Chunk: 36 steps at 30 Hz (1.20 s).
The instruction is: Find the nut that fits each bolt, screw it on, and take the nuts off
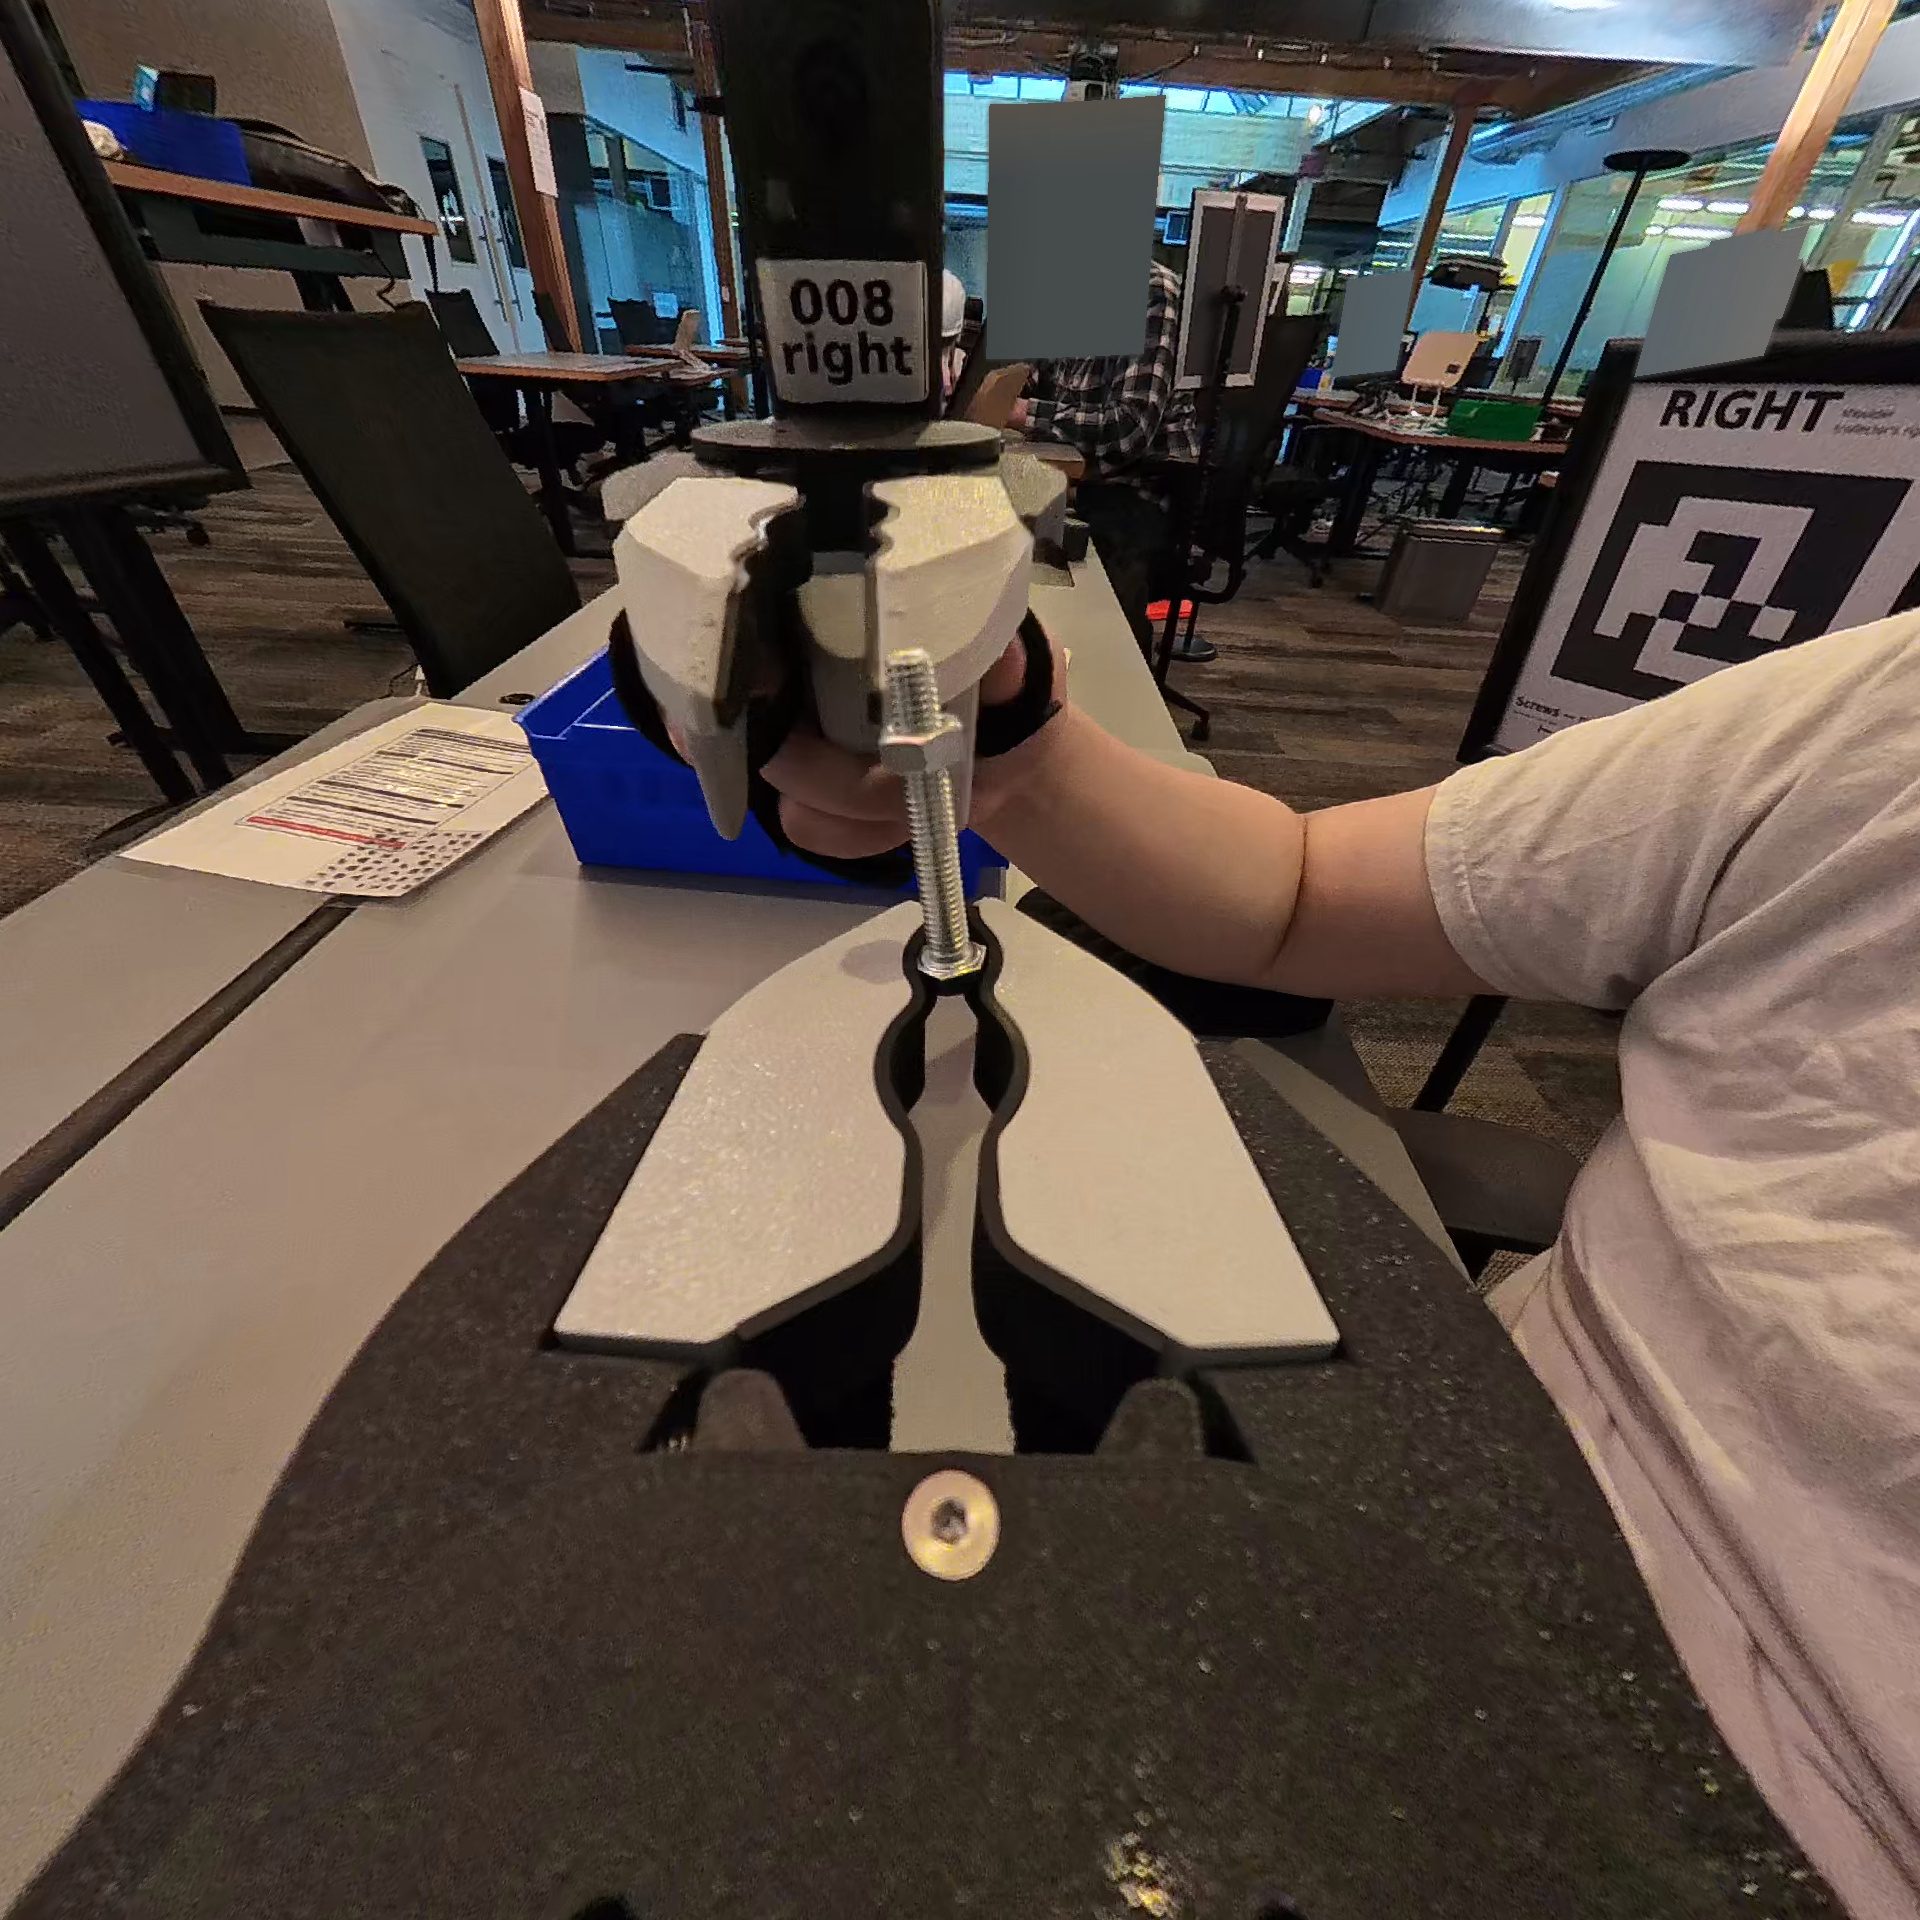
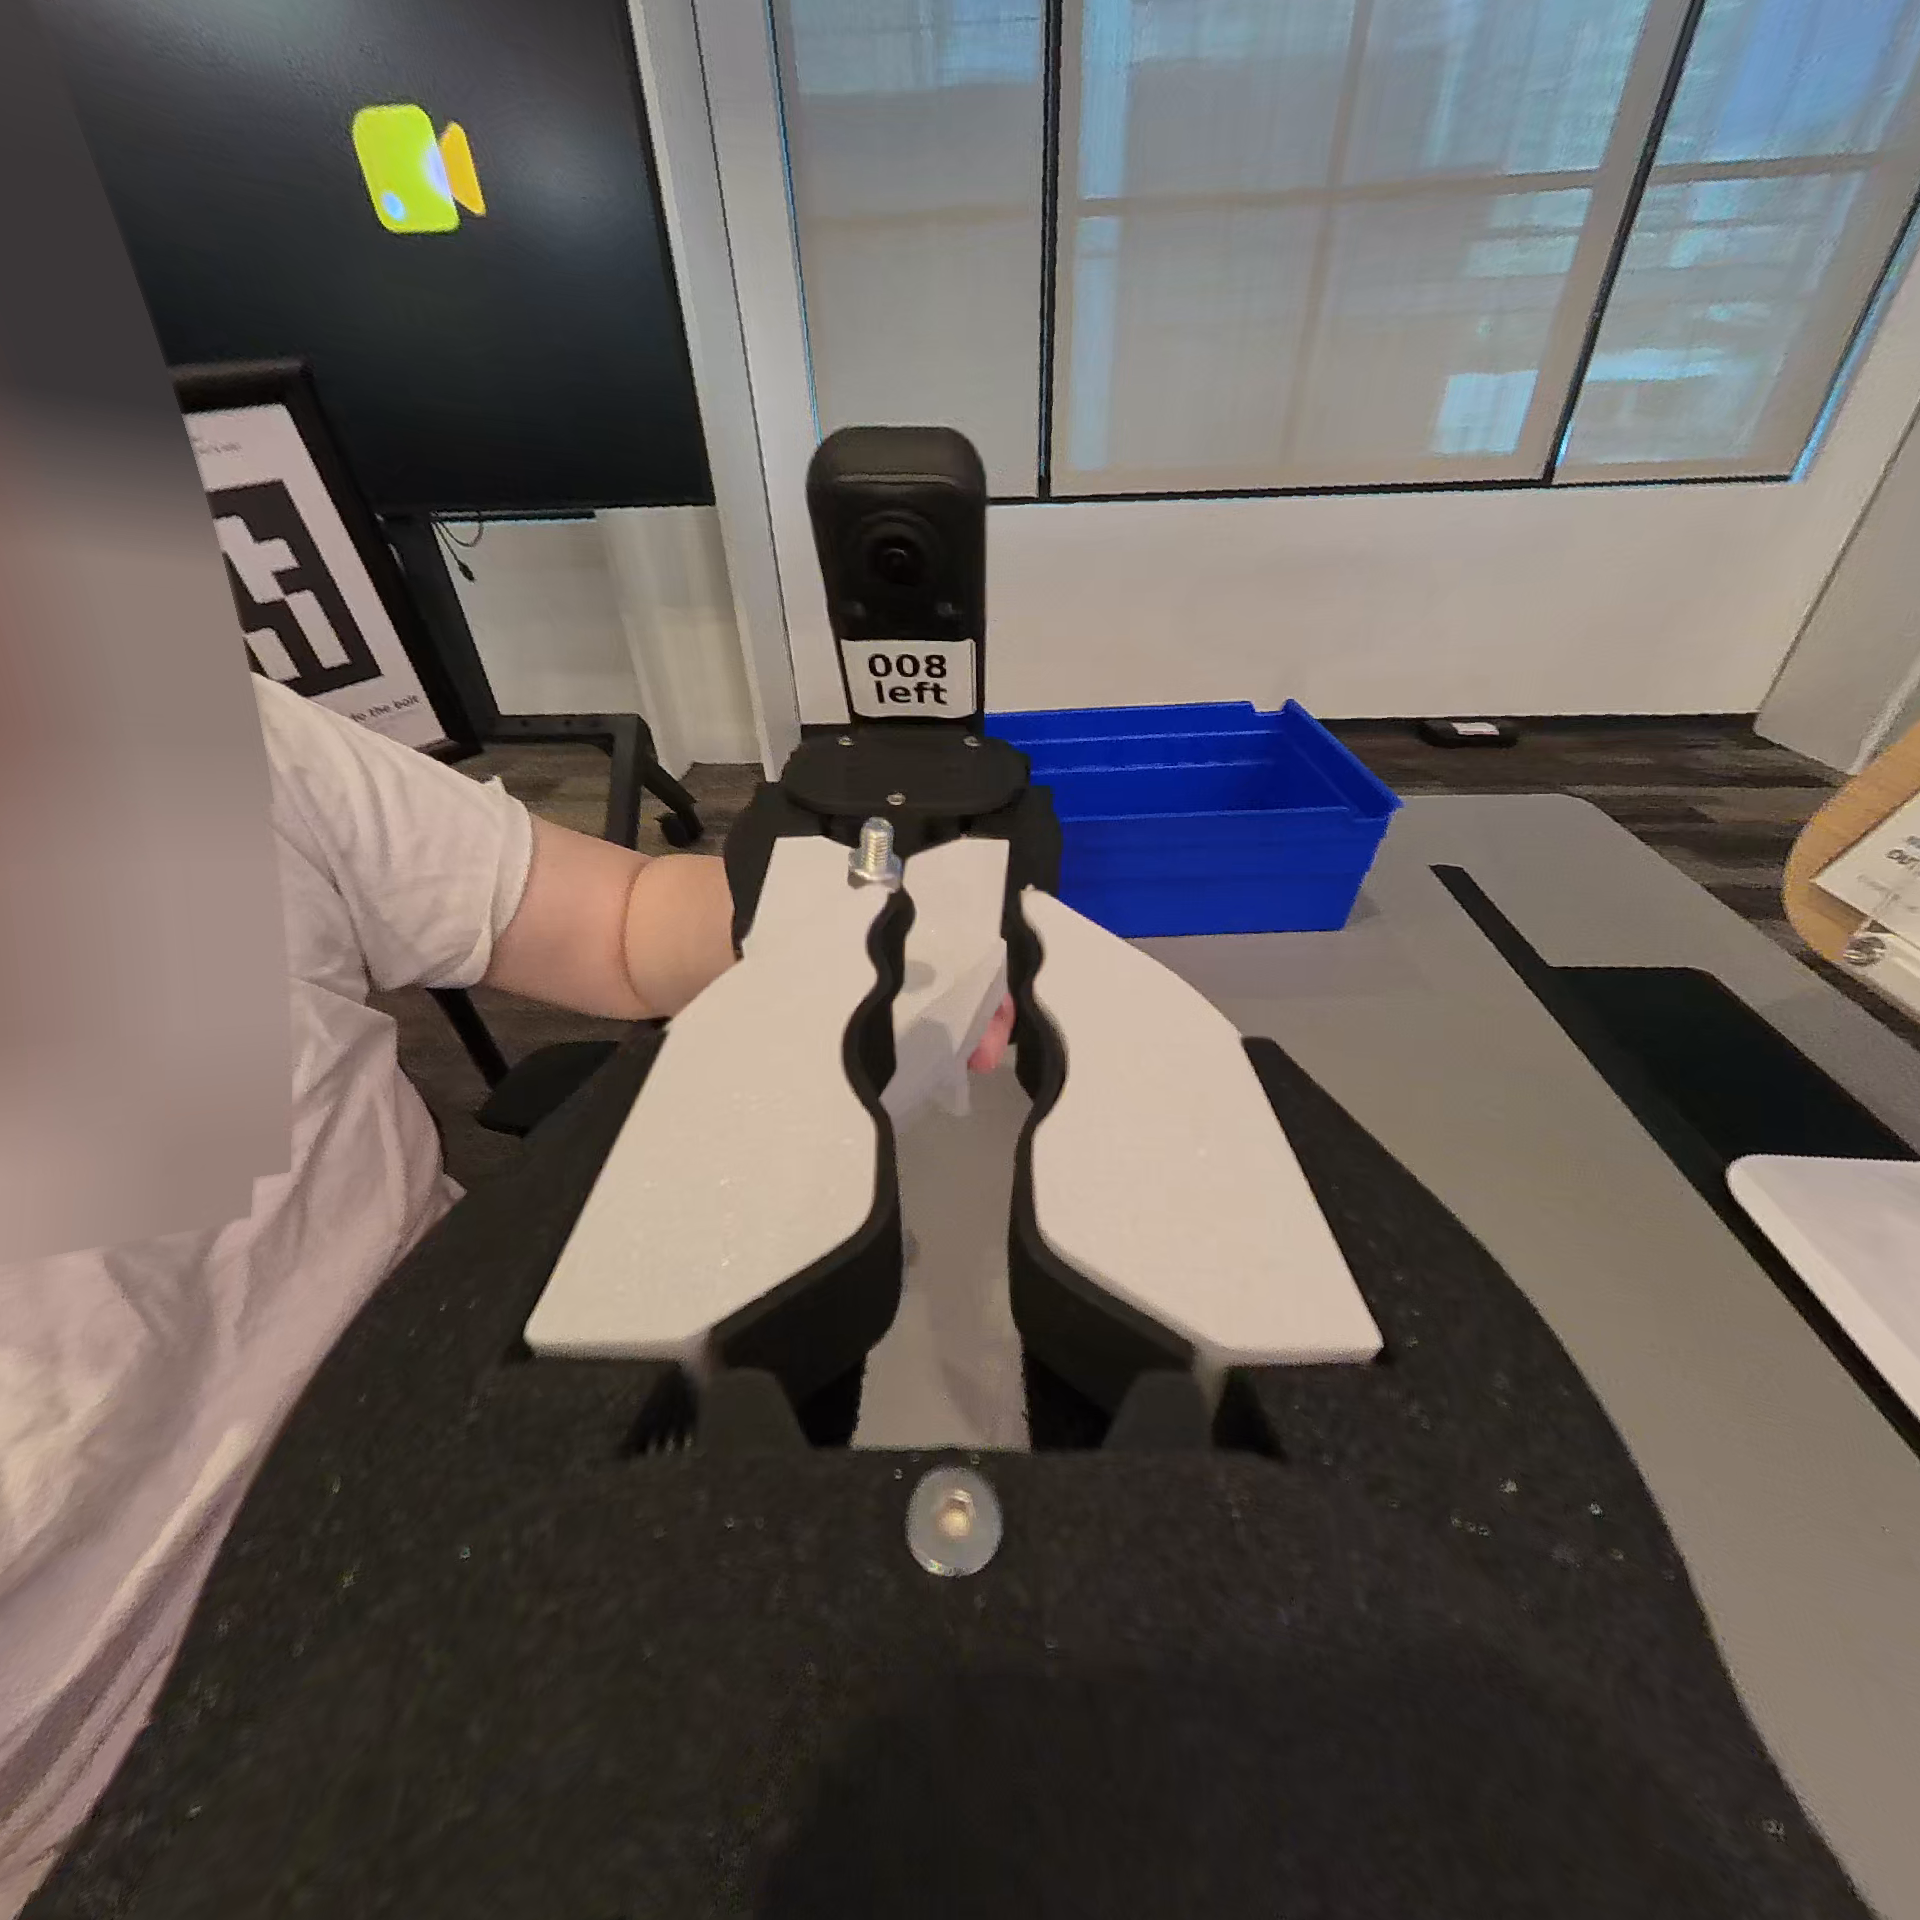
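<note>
The left gripper point(image 1: 951, 971) pinches the head end of a silver bolt point(image 1: 935, 821) between its fingertips, the jaws drawn in narrow around the hex head; the threaded shank rises up and away from the tips, above the grey table point(image 1: 312, 1091). Partway along the shank sits a hex nut point(image 1: 921, 746), with bare thread showing on both sides of it.

The right gripper point(image 1: 805, 675) faces the left one from across; in the left wrist view one of its white fingers lies right against the nut and the upper thread, while the other finger stands off to the side with a dark gap between them, so the jaws look partly apart; whether they actually clamp the nut cannot be told from here. A hand point(image 1: 862, 800) in a black strap holds that gripper from beneath.

In the right wrist view the right gripper point(image 2: 951, 925) has its tips reaching over the left gripper point(image 2: 914, 966), and the bolt's end point(image 2: 876, 844) with the nut point(image 2: 871, 871) pokes up beside the tip of its left-hand finger; the fingers there stand moderately apart.

Behind the grippers a blue bin point(image 1: 623, 790) rests on the table, with a printed sheet point(image 1: 353, 800) lying just beside it; the same blue bin point(image 2: 1195, 821) shows beyond the left gripper in the right wrist view.
</note>
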Motion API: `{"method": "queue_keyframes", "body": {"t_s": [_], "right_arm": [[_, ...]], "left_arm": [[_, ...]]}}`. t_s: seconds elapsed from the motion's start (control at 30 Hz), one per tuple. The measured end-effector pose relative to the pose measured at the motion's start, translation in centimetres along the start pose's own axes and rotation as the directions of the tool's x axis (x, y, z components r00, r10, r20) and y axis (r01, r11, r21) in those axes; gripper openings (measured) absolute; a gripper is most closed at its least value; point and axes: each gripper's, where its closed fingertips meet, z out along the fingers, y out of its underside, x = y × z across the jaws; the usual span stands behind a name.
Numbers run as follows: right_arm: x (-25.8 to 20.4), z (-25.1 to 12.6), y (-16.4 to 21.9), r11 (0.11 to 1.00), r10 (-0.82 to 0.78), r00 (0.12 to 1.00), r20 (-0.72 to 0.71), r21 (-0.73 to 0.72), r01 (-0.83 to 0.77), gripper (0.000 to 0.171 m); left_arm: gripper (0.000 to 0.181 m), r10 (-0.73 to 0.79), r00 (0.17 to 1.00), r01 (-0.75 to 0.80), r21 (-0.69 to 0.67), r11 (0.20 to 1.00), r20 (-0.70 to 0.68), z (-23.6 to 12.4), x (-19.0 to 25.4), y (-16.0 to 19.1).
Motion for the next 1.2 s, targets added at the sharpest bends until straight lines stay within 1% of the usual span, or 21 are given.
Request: {"method": "queue_keyframes", "body": {"t_s": [0.13,0.23,0.3,0.37,0.43,0.5,0.67,0.77,0.8,0.93,1.07,1.2], "right_arm": [[-1.5,0.7,-0.3,0.999,-0.035,0.998,0.042,0.003,0.035,0.019],[-1.8,1.3,0.0,0.998,-0.06,0.998,0.033,-0.022,0.061,0.02],[-1.2,1.2,0.3,0.998,-0.059,0.998,0.009,-0.038,0.059,0.02],[-1.0,0.8,0.3,0.999,-0.027,0.999,0.027,-0.028,0.028,0.021],[-0.4,0.4,0.1,1.0,0.002,1.0,0.016,-0.002,-0.002,0.018],[-0.7,0.3,-0.1,1.0,0.02,0.999,0.044,0.007,-0.02,0.018],[-2.0,0.9,-0.5,0.999,-0.032,0.998,0.06,0.007,0.032,0.018],[-1.5,1.1,-0.1,0.998,-0.053,0.998,0.019,-0.019,0.053,0.018],[-1.4,1.0,0.0,0.999,-0.05,0.998,0.025,-0.017,0.05,0.019],[-0.2,0.1,-0.1,1.0,0.003,1.0,0.013,0.013,-0.003,0.016],[-1.5,0.3,-0.8,0.999,-0.005,0.998,0.066,0.039,0.002,0.017],[-2.4,1.0,-0.5,0.999,-0.042,0.996,0.075,0.006,0.042,0.021]], "left_arm": [[0.003,-0.006,1.0,0.006,-0.008,1.0,-0.003,0.2,0.0,0.2],[0.003,-0.005,1.0,0.005,-0.008,1.0,-0.006,0.2,0.1,0.2],[0.003,0.0,1.0,0.0,-0.003,1.0,-0.007,0.2,0.2,0.1],[0.003,0.003,1.0,-0.003,0.001,1.0,-0.005,0.1,0.2,-0.1],[0.003,-0.002,1.0,0.002,0.01,1.0,-0.014,0.0,0.4,-0.3],[0.003,0.003,1.0,-0.003,0.005,1.0,-0.008,0.0,0.3,-0.2],[0.003,-0.001,1.0,0.001,-0.001,1.0,-0.013,0.1,0.3,0.0],[0.003,0.002,1.0,-0.002,0.004,1.0,-0.015,0.1,0.5,-0.1],[0.003,0.002,1.0,-0.002,0.005,1.0,-0.013,0.1,0.4,-0.2],[0.003,-0.001,1.0,0.001,0.015,1.0,-0.022,0.0,0.6,-0.5],[0.003,0.003,1.0,-0.003,0.006,1.0,-0.022,0.1,0.7,-0.3],[0.003,0.001,1.0,-0.001,0.001,1.0,-0.024,0.2,0.7,-0.1]]}}
